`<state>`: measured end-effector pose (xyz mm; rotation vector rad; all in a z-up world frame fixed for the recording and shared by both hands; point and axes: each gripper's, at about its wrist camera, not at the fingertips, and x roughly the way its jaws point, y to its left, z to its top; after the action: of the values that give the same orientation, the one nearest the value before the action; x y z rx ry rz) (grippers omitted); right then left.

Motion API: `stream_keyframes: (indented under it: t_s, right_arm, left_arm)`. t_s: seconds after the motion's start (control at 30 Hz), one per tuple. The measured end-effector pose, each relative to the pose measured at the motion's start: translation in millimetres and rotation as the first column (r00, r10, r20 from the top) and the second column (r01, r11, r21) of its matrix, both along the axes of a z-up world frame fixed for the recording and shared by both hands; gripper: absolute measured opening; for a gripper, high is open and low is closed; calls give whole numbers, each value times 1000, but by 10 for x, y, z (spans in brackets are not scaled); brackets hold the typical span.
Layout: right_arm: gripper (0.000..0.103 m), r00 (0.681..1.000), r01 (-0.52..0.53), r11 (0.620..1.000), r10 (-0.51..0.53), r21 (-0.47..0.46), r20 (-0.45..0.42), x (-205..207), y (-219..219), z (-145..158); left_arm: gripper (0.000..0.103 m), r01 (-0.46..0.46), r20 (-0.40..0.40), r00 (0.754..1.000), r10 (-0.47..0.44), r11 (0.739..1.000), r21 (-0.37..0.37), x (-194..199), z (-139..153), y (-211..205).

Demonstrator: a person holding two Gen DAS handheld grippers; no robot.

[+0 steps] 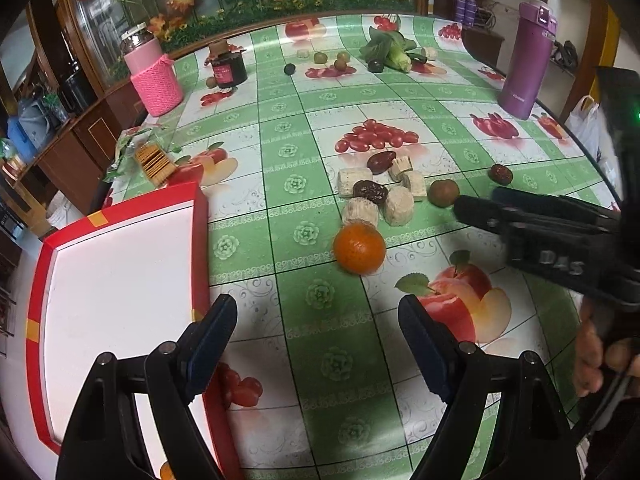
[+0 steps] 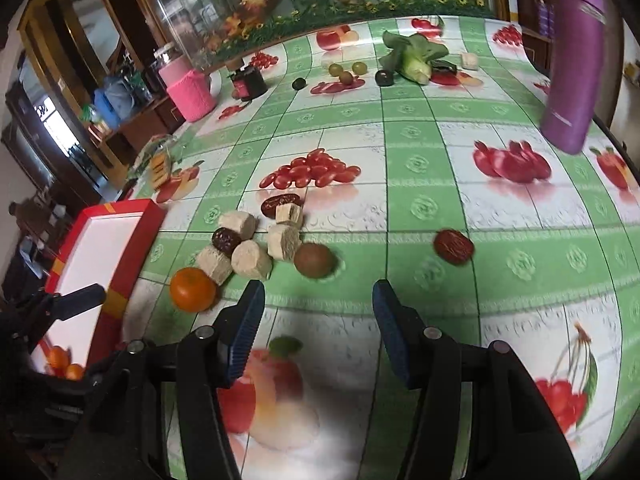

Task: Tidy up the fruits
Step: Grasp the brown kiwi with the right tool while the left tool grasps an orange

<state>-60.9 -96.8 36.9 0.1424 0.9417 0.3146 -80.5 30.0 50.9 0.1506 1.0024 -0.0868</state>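
Note:
An orange (image 1: 359, 247) (image 2: 193, 289) lies on the fruit-print tablecloth, just ahead of my open, empty left gripper (image 1: 318, 312). To the left is a red box with a white inside (image 1: 120, 272) (image 2: 116, 240); small oranges (image 2: 60, 360) lie in its near corner. A brown-green kiwi (image 2: 315, 260) (image 1: 443, 192) sits just ahead of my right gripper (image 2: 318, 296), which is open and holds nothing. A red date (image 2: 454, 246) (image 1: 501, 173) lies to the right of it. Two more dates (image 1: 370, 191) lie among beige cake pieces (image 1: 398, 206).
A purple flask (image 1: 526, 60) stands at the right edge. A pink-sleeved jar (image 1: 154, 76) and a dark jar (image 1: 229, 66) stand at the back left. Greens (image 1: 390, 50), grapes (image 1: 332, 60) and a dark fruit (image 1: 289, 69) are far back. A cracker packet (image 1: 150, 158) lies beyond the box.

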Motion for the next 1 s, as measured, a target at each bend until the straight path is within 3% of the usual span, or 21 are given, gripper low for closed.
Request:
stream_keyframes:
  t_s: [0.23, 0.4, 0.63, 0.77, 1.0]
  right_arm:
    - [46, 999, 31, 999, -32, -42, -16, 188, 99, -133]
    - [42, 999, 34, 996, -32, -84, 20, 220, 162, -139]
    - [30, 998, 30, 989, -20, -147, 65, 229, 207, -155]
    - [27, 998, 31, 994, -24, -106, 59, 245, 145, -158]
    - [27, 999, 48, 999, -48, 9, 24, 163, 4, -162]
  left_arm:
    - [82, 20, -20, 1000, -20, 1000, -8, 193, -70, -61]
    - [79, 31, -25, 999, -32, 999, -34, 298, -103, -89]
    - [50, 52, -64, 996, -57, 995, -84, 392, -220, -129]
    - [34, 54, -79, 995, -64, 991, -121, 413, -271, -135]
    - [33, 43, -66, 996, -53, 989, -141, 339, -232, -62]
